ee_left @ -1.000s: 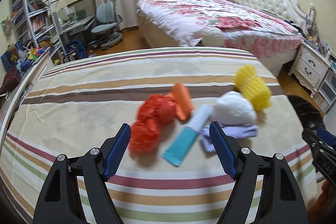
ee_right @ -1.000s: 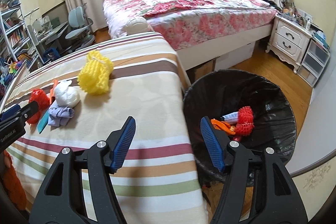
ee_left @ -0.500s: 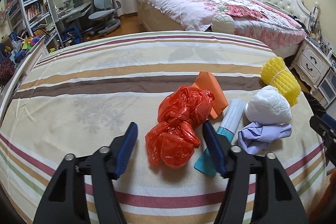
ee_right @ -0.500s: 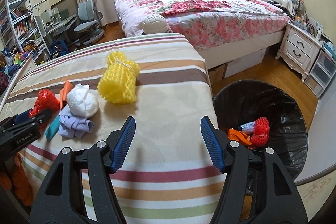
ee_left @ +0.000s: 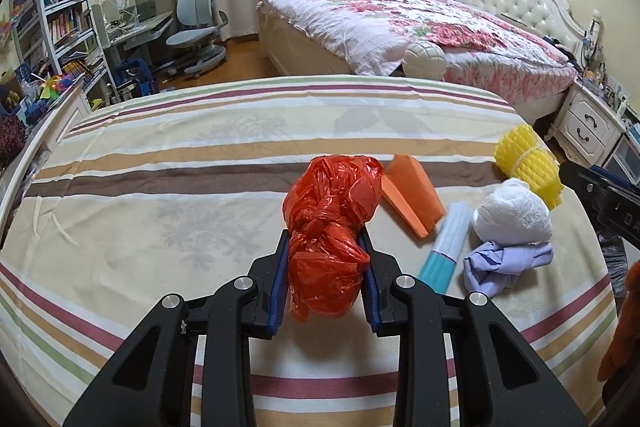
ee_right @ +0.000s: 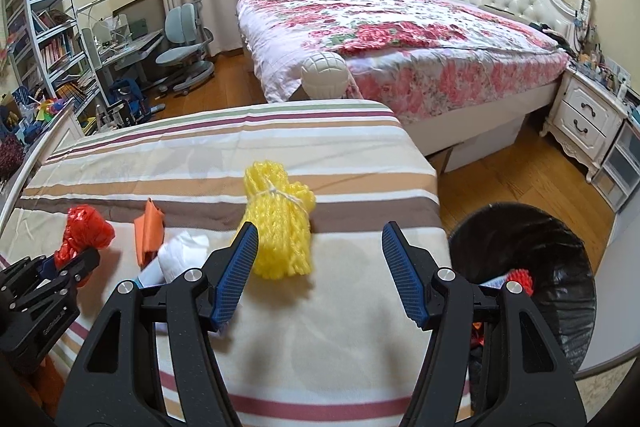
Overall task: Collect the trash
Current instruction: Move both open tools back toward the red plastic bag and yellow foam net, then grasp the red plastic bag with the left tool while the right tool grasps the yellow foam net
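My left gripper point(ee_left: 325, 255) is shut on a crumpled red plastic bag point(ee_left: 332, 223) on the striped bedspread point(ee_left: 160, 195). To its right lie an orange paper wedge point(ee_left: 412, 193), a white and teal tube point(ee_left: 446, 247), a white wad point(ee_left: 514, 215), a lilac rag point(ee_left: 500, 263) and a yellow foam net point(ee_left: 528, 163). My right gripper point(ee_right: 320, 267) is open and empty, just right of the yellow foam net point(ee_right: 280, 223). A black bin point(ee_right: 532, 267) with trash inside stands on the floor at right. The left gripper point(ee_right: 72, 263) with the red bag point(ee_right: 82, 233) shows at far left.
A floral bed point(ee_right: 400, 39) lies beyond the striped surface, with a white ball point(ee_right: 325, 75) at its corner. A white nightstand point(ee_right: 588, 119) stands at right. A desk, a chair point(ee_left: 198, 23) and bookshelves point(ee_left: 60, 15) fill the back left.
My left gripper moved forward and closed on the red bag. My right gripper swung left from the bin to beside the yellow foam net, still open.
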### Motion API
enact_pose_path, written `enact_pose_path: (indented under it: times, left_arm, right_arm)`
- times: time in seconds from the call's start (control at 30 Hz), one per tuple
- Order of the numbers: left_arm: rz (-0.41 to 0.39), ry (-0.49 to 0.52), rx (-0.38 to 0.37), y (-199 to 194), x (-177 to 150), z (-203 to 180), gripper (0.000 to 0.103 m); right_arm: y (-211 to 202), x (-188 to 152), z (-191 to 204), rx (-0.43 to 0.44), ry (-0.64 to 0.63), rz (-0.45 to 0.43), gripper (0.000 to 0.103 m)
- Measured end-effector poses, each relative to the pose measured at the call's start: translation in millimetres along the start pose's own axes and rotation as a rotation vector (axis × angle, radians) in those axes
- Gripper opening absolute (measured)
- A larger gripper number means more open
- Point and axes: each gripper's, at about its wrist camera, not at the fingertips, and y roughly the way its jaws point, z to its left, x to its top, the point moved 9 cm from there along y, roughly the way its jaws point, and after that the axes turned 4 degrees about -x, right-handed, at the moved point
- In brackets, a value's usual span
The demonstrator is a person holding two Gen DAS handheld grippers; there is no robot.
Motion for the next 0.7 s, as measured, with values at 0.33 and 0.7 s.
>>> enact_pose_path:
  times: [0.33, 0.7]
  left_arm:
    - [0.008, -0.05, 0.036, 6.4, 1.6, 31.1, 0.031]
    - [0.022, -0.069, 0.019, 10.7, -3.7, 36.7, 0.032]
  right_arm:
    - [21.6, 6.6, 25.3, 0.052, -0.016, 0.048, 0.063]
    - [34.3, -1.4, 38.0, 0.078, -0.028, 0.103, 0.044]
